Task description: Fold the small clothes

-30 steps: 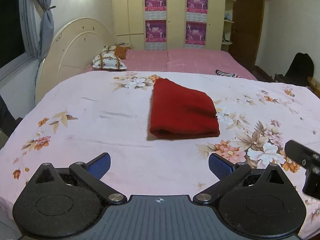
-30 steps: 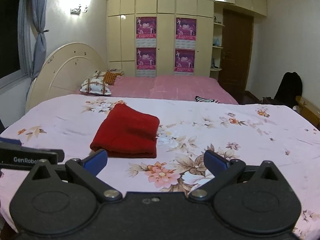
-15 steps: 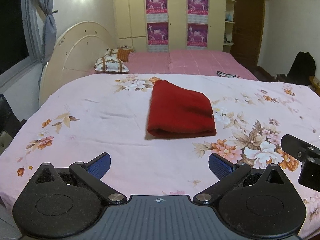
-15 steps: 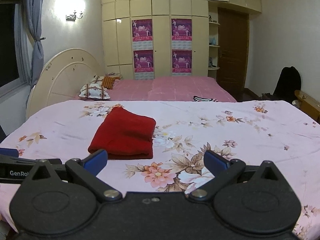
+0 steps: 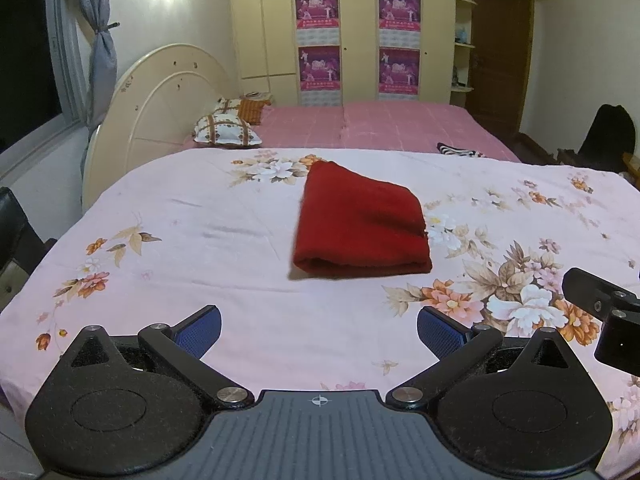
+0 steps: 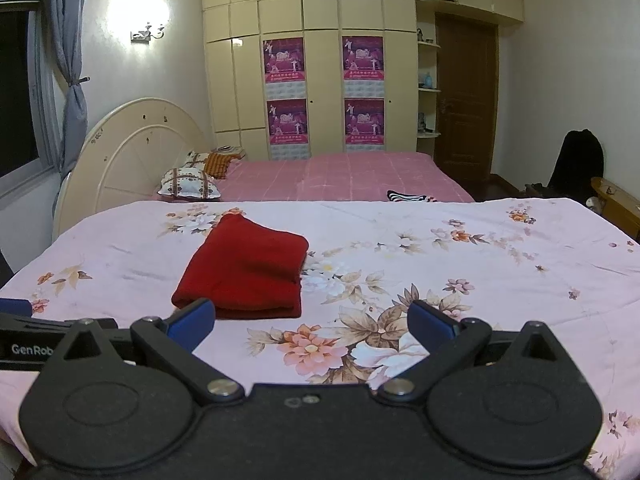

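A folded red garment (image 5: 360, 224) lies flat on the pink floral sheet (image 5: 200, 240), ahead of both grippers. In the right wrist view the same red garment (image 6: 244, 272) sits ahead and to the left. My left gripper (image 5: 319, 332) is open, its blue pads wide apart over bare sheet, short of the garment. My right gripper (image 6: 311, 322) is open too and holds nothing; its left pad overlaps the garment's near edge in the image. Part of the right gripper (image 5: 604, 312) shows at the left wrist view's right edge.
A second bed with a pink cover (image 5: 380, 124) and pillows (image 5: 226, 132) stands behind. A striped item (image 5: 460, 150) lies on it. A cream headboard (image 5: 160, 100) is at the left, wardrobes (image 5: 360, 32) at the back, a dark bag (image 5: 608, 136) at the right.
Both grippers have drawn back and tilted slightly upward, so the garment sits a little further off. It has not moved on the sheet. Both stay open.
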`<state>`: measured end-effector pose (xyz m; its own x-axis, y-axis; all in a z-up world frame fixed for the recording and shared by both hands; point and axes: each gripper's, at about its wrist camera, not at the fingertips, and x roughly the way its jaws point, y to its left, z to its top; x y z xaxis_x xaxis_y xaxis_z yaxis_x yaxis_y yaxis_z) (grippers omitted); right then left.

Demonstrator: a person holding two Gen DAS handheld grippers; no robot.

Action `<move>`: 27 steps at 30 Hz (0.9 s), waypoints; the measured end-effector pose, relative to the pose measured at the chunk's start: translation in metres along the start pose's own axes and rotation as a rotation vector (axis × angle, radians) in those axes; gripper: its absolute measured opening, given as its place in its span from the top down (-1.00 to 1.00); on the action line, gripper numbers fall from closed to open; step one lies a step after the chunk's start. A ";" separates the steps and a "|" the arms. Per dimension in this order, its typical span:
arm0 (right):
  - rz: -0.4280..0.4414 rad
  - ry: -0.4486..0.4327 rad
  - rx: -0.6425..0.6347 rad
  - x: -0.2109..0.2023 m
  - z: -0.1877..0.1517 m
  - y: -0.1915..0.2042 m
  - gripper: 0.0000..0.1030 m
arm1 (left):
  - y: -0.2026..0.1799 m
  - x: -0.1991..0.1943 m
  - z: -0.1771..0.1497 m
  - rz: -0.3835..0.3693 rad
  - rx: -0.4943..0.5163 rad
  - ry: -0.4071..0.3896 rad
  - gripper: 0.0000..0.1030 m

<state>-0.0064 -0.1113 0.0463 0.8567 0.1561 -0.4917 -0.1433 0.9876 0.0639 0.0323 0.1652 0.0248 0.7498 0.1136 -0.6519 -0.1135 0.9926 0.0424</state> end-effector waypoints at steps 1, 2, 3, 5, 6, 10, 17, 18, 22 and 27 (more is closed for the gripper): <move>-0.004 -0.001 0.001 0.000 0.000 0.000 -0.98 | 0.000 0.000 0.000 0.001 -0.002 -0.001 -1.00; -0.006 -0.003 0.002 0.001 0.000 -0.001 -0.98 | 0.000 0.000 0.001 0.004 -0.003 -0.003 -1.00; -0.009 -0.003 0.002 0.001 0.000 -0.002 -0.98 | 0.000 0.000 0.001 0.005 -0.005 -0.003 -1.00; -0.013 -0.002 0.005 0.002 0.000 -0.003 -0.98 | 0.001 0.001 0.001 0.005 -0.007 -0.002 -1.00; -0.010 0.001 0.006 0.002 0.000 -0.003 -0.98 | 0.000 0.001 0.001 0.005 -0.006 -0.002 -1.00; -0.015 0.003 0.004 0.003 -0.001 -0.003 -0.98 | 0.000 0.001 0.001 0.005 -0.006 -0.003 -1.00; -0.030 0.004 0.012 0.005 -0.002 -0.005 -0.98 | 0.001 0.002 0.001 0.006 -0.006 -0.003 -1.00; -0.030 0.006 0.013 0.005 -0.002 -0.005 -0.98 | 0.001 0.003 0.001 0.005 -0.006 -0.003 -1.00; -0.028 0.007 0.011 0.006 -0.003 -0.004 -0.98 | 0.003 0.004 0.002 0.001 -0.008 -0.002 -1.00; -0.032 0.008 0.011 0.007 -0.002 -0.004 -0.98 | 0.003 0.004 0.002 0.002 -0.007 -0.003 -1.00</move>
<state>-0.0013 -0.1141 0.0407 0.8569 0.1246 -0.5001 -0.1104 0.9922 0.0580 0.0368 0.1688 0.0239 0.7517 0.1154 -0.6493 -0.1196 0.9921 0.0378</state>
